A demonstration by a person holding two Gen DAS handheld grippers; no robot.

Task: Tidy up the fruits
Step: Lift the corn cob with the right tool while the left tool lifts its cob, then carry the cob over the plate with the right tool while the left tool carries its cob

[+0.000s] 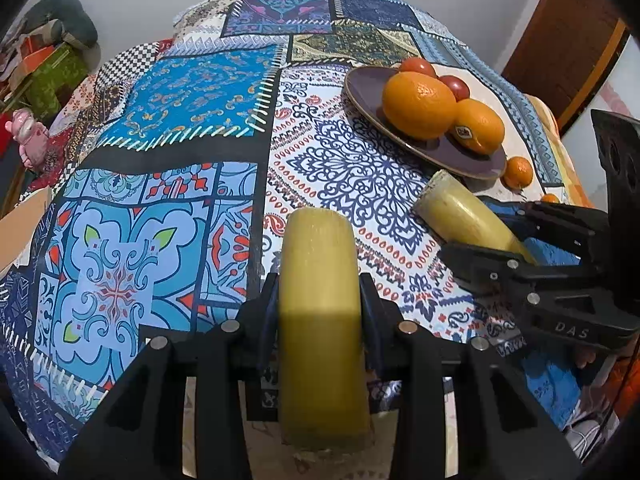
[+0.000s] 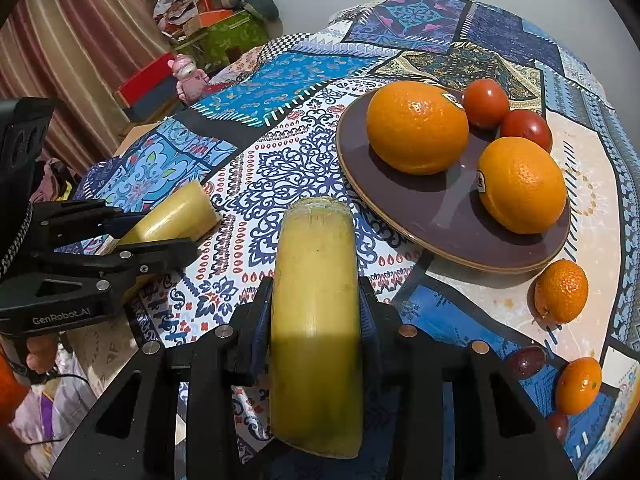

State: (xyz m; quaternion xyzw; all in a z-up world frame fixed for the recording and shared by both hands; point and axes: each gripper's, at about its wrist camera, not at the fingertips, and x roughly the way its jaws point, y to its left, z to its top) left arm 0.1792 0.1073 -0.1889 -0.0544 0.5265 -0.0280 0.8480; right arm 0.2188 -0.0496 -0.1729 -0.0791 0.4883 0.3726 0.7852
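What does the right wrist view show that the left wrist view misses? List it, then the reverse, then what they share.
Only the right wrist view: a dark purple round fruit and striped curtains.
Only the left wrist view: a brown wooden door.
Both: the brown round plate holding two large oranges and two red tomatoes, and each gripper, left gripper and right gripper, clamped on a yellow-green cut stalk piece.

Purple plate (image 2: 452, 216), orange oranges (image 2: 418, 126), blue patchwork-print cloth (image 1: 192, 92), yellow-green stalks (image 1: 320, 320).
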